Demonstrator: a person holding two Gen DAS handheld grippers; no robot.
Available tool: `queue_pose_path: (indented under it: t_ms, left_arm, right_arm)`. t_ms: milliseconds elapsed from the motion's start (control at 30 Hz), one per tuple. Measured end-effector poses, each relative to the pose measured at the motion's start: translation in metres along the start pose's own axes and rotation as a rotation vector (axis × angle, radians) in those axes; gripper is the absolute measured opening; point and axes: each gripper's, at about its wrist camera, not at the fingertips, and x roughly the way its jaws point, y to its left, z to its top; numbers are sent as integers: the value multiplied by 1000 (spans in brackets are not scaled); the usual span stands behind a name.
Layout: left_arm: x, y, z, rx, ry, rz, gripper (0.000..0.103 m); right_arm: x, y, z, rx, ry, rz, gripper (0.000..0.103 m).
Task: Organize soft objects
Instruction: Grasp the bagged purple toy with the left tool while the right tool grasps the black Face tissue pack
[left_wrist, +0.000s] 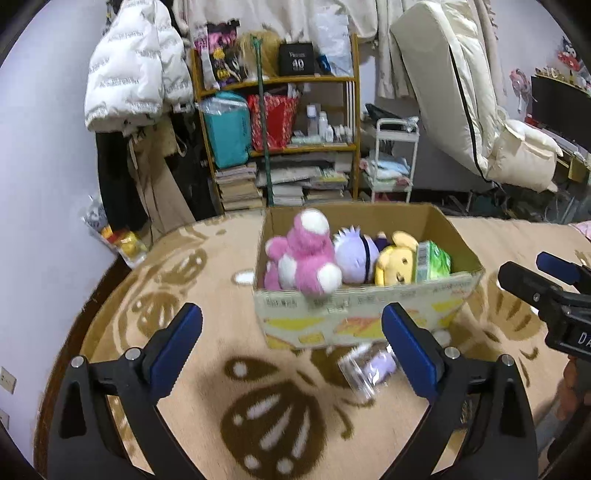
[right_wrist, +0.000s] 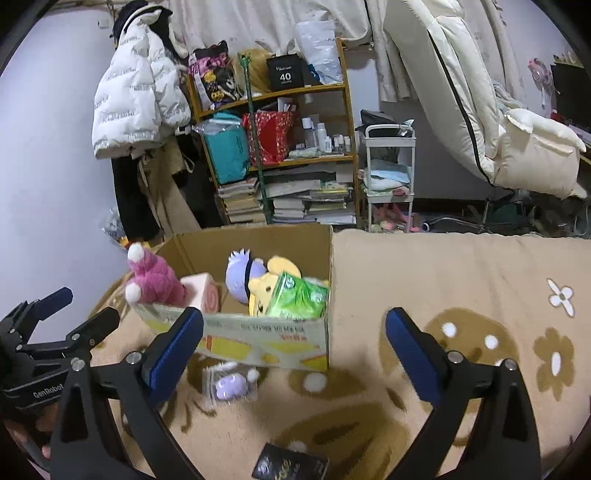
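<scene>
Grippers, left (left_wrist: 291, 347) and right (right_wrist: 294, 349), gape wide, empty, before cardboard box (left_wrist: 354, 314); pink plush (left_wrist: 306, 258) inside.

Cardboard box (left_wrist: 354, 317): on blanket (left_wrist: 207, 369), ahead of left gripper (left_wrist: 291, 345). In it, left to right: plush rabbit (left_wrist: 306, 254), plush doll (left_wrist: 354, 254), plush bear (left_wrist: 397, 264), tissue pack (left_wrist: 432, 260). Bagged toy (left_wrist: 369, 369): before box, beside gripper's right finger.

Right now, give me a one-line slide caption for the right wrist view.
Right gripper open and empty before a cardboard box of plush toys; a small bagged purple toy lies outside on the blanket.
</scene>
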Motion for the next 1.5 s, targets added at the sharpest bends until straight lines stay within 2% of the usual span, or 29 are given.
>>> queue_pose_path:
  t_ms: [100, 300, 467, 567, 767, 867, 1167, 1300, 1467, 1500]
  left_arm:
    - [0, 0, -5, 8, 44, -12, 97]
    - [-7, 0, -13, 4, 75, -24, 97]
    - [-6, -7, -24, 34, 115, -25, 97]
    - [-2, -13, -29, 53, 137, -36, 97]
    - [9, -26, -37, 99, 163, -74, 97]
    - [19, -29, -40, 110, 185, -83, 97]
    - [54, -33, -53, 122, 273, -111, 97]
    - [67, -36, -59, 131, 310, -124, 97]
    - [78, -41, -64, 154, 316, -148, 97]
    - [81, -41, -65, 158, 317, -155, 97]
  right_arm:
    - [-4, 4, -7, -14, 25, -10, 103]
    - [-11, 6, -22, -6, 68, -13, 103]
    - [-9, -1, -30, 58, 127, 15, 103]
    - [-6, -2, -34, 69, 162, 1, 103]
    - [10, -9, -45, 118, 261, -25, 102]
    - [23, -17, -53, 163, 328, -25, 96]
    - [55, -32, -78, 275, 485, -5, 96]
    - [67, -32, -87, 294, 538, 2, 96]
    - [76, -28, -95, 293, 584, 14, 95]
    - [77, -28, -96, 294, 590, 13, 93]
